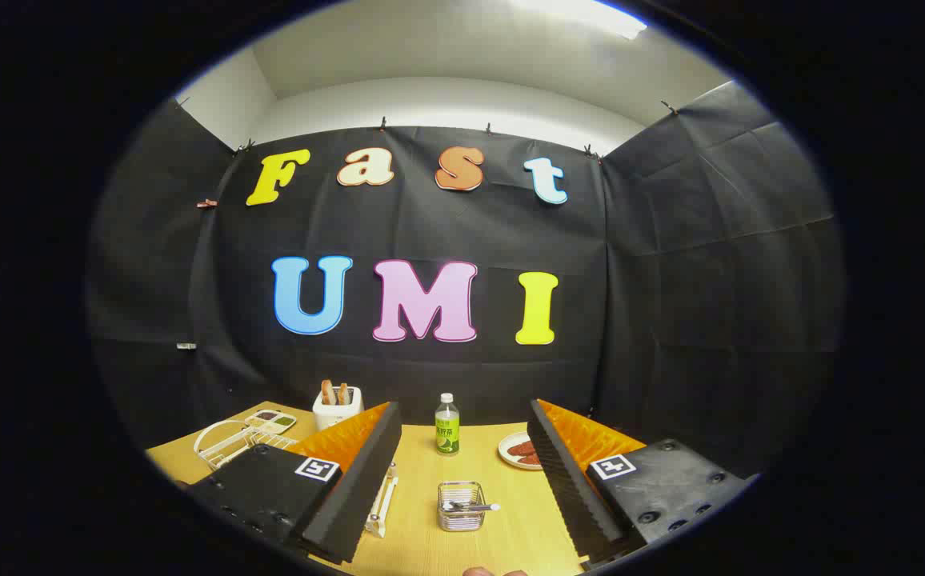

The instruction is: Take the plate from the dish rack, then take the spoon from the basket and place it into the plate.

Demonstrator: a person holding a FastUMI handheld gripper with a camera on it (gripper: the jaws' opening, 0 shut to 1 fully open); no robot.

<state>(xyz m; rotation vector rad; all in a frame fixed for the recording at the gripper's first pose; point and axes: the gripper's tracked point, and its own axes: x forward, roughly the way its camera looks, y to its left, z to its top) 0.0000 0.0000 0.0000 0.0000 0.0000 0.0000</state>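
On the wooden table, a white wire dish rack sits beyond the left finger. The claw is spread wide, holding nothing — between its fingers stands the mesh basket with the spoon inside. A green bottle lies beyond.

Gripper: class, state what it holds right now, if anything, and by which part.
Nothing is held. The gripper is open, its fingers spread wide apart, with the basket and its spoon lying untouched between them on the table.
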